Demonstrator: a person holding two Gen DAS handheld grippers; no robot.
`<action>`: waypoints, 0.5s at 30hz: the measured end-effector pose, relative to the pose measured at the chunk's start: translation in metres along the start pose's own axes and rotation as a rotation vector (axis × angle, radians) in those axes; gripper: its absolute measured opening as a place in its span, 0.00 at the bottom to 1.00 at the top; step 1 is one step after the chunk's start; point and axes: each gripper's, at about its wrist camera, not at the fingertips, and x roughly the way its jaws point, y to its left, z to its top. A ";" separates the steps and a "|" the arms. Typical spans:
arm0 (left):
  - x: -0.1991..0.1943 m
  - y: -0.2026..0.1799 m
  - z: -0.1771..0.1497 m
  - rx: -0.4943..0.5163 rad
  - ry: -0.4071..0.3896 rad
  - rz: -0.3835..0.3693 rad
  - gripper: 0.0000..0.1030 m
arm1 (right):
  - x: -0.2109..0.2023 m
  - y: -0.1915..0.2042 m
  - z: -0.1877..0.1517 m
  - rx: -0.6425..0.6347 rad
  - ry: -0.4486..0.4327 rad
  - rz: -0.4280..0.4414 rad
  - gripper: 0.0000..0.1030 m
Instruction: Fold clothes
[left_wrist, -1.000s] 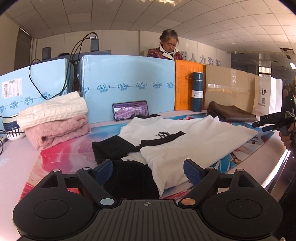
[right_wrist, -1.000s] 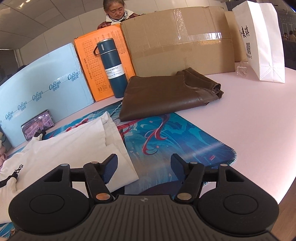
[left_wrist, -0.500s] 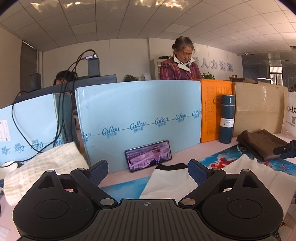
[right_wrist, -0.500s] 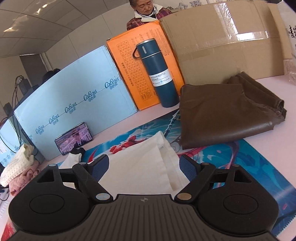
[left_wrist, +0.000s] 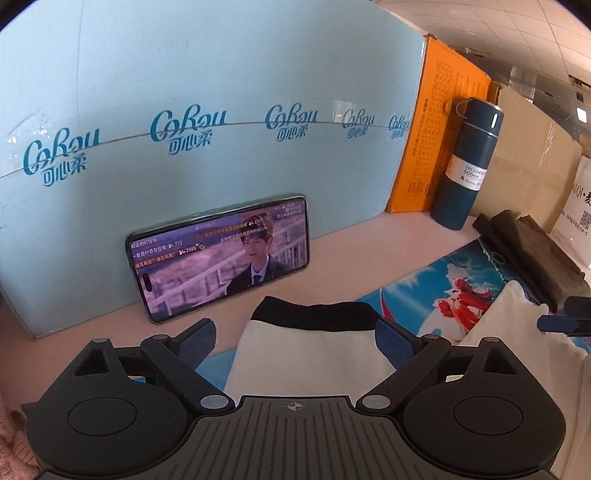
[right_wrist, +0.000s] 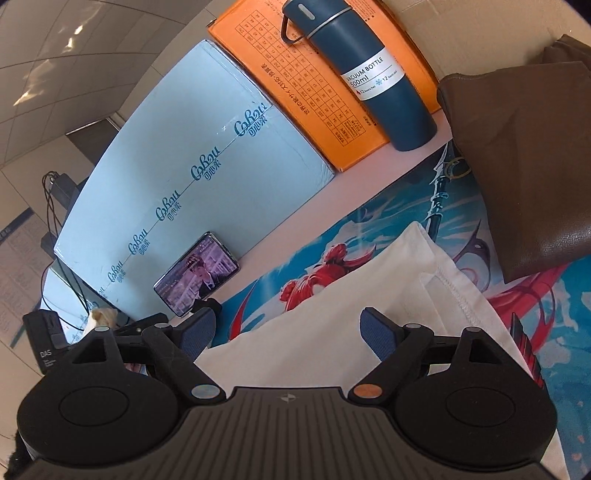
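Observation:
A white garment with black trim lies on the printed mat. In the left wrist view its black-edged end (left_wrist: 314, 314) sits just ahead of my left gripper (left_wrist: 295, 339). That gripper is open wide and hovers over the white cloth (left_wrist: 306, 358), with the pads not pressing on it. One of the right gripper's fingers (left_wrist: 557, 323) pokes in at the right edge. In the right wrist view my right gripper (right_wrist: 288, 332) is over the white garment's hemmed corner (right_wrist: 406, 280). Its jaws are opening, with cloth beneath them but nothing pinched.
A phone (left_wrist: 221, 254) playing video leans on the light-blue board (left_wrist: 221, 92) at the table's back. An orange box (right_wrist: 314, 85) and a blue vacuum bottle (right_wrist: 376, 77) stand to the right. A folded brown garment (right_wrist: 528, 155) lies beside the white one on the colourful mat (right_wrist: 332, 258).
Both grippers moved forward across the table and tipped downward. The left went from the garment's near, black part to its far end by the phone. The right rolled and its jaws widened.

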 end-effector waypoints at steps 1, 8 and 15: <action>0.008 0.001 0.000 0.003 0.014 0.010 0.92 | 0.001 -0.001 0.001 0.007 0.002 0.022 0.85; 0.034 0.002 -0.010 0.017 0.031 -0.005 0.92 | 0.010 -0.007 0.000 0.042 0.051 0.011 0.86; 0.030 0.001 -0.009 0.041 -0.018 -0.043 0.46 | 0.010 -0.010 -0.001 0.053 0.052 0.000 0.86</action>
